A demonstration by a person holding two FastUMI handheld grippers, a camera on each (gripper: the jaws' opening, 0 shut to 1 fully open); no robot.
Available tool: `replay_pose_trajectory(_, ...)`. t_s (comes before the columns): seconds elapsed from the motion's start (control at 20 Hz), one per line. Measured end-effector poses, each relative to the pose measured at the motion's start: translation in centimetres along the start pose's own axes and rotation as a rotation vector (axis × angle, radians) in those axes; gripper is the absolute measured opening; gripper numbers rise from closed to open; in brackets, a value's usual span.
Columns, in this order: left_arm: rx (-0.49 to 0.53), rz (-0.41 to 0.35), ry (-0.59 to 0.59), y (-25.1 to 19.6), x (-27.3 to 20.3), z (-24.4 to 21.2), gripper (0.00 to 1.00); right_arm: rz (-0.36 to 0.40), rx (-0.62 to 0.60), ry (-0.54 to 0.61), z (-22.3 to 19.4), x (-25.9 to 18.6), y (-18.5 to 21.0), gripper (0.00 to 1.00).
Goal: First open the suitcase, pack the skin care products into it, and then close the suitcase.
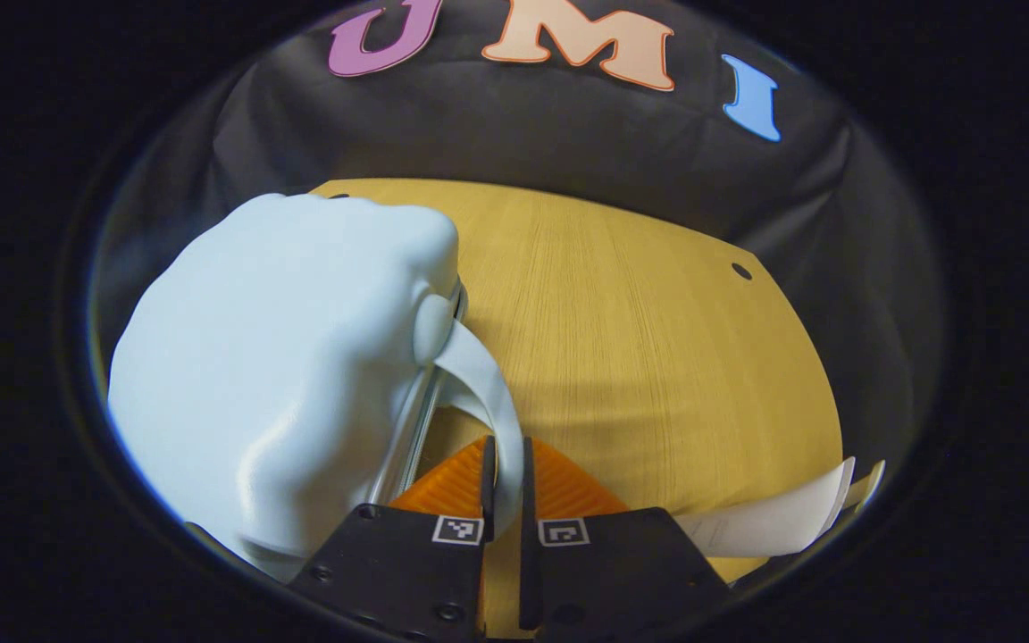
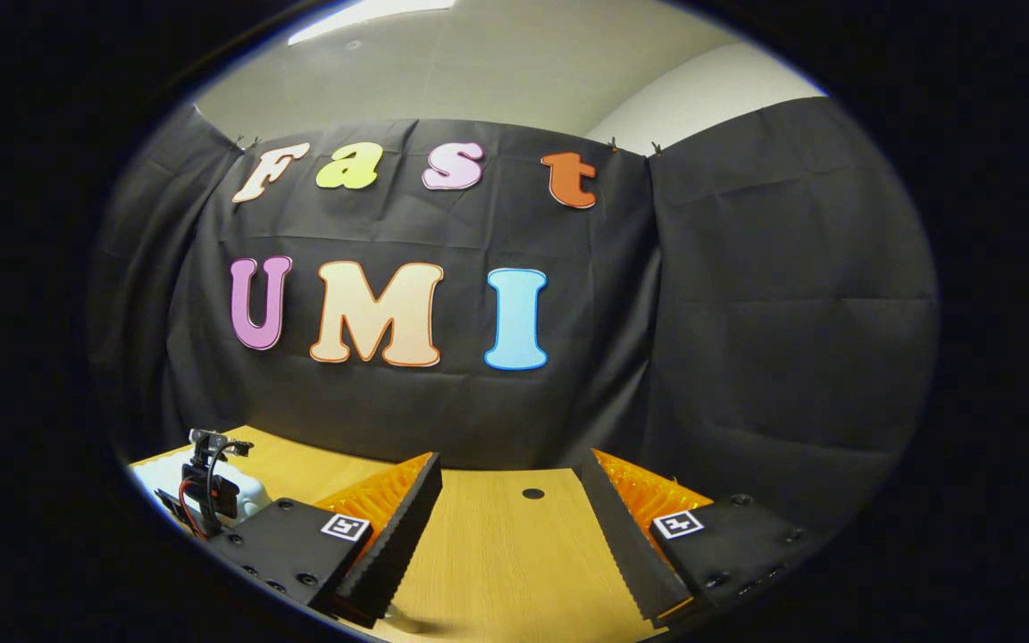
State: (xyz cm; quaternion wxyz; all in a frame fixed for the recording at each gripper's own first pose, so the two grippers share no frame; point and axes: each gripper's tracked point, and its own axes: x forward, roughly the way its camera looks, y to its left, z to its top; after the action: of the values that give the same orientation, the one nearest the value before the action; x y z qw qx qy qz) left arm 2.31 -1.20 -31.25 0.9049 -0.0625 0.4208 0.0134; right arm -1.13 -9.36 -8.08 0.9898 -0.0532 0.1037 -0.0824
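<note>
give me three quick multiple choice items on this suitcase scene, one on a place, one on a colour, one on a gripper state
1. Where does the suitcase lie in the left gripper view?
A. left of the gripper
B. far right
C. on the cloth wall

2. What colour is the suitcase shell?
A. red
B. pale blue
C. black

3. How does the right gripper stand?
A. shut on the strap
B. shut on nothing
C. open above the table

Answers: 1 A, the shell sits left of the left gripper. 2 B, the shell is pale blue against the wooden table. 3 C, its fingers stand wide apart with bare table between; the left gripper pinches the suitcase's handle strap.
</note>
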Motion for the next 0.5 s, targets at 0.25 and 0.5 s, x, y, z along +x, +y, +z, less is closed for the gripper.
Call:
replay_pose_trajectory(0.25,0.114,0.038,-0.001,-0.3,-0.3,0.2,0.0,0.052,0.04,0.014,-1.2,0.5,0.0,0.99)
replay_pose_trajectory(0.5,0.1,0.06,-0.031,-0.9,-1.9,2.1,0.0,0.134,0.092,0.01,-2.1,1.7,1.5,0.99)
